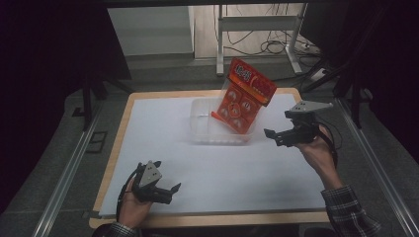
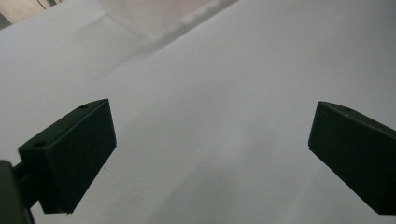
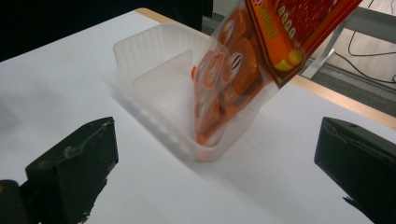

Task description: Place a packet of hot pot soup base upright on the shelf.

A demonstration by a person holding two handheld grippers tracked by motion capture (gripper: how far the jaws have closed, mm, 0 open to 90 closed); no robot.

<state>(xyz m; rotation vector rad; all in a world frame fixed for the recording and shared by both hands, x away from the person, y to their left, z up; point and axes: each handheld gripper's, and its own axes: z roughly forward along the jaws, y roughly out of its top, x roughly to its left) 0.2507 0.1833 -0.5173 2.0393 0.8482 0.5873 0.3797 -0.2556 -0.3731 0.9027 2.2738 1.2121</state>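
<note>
Since both tongs (image 1: 273,136) (image 1: 170,190) are wide apart, the leaning snack bag (image 1: 244,96) could tip out of your tub (image 1: 200,121).

**One overhead camera, two riding low on the grippers**

The high view looks forward and down from the person's side, taking in the whole white-covered table (image 1: 212,163), with the clear plastic rectangular tub (image 1: 200,123) toward its far edge. The left gripper view sits low and close over the white surface (image 2: 224,116), facing that tub (image 2: 149,18), whose corner cuts its top edge. The right gripper view looks from just beside the tub (image 3: 154,60), down into it, close up. All three views share the tub and the white cover around it.
</note>
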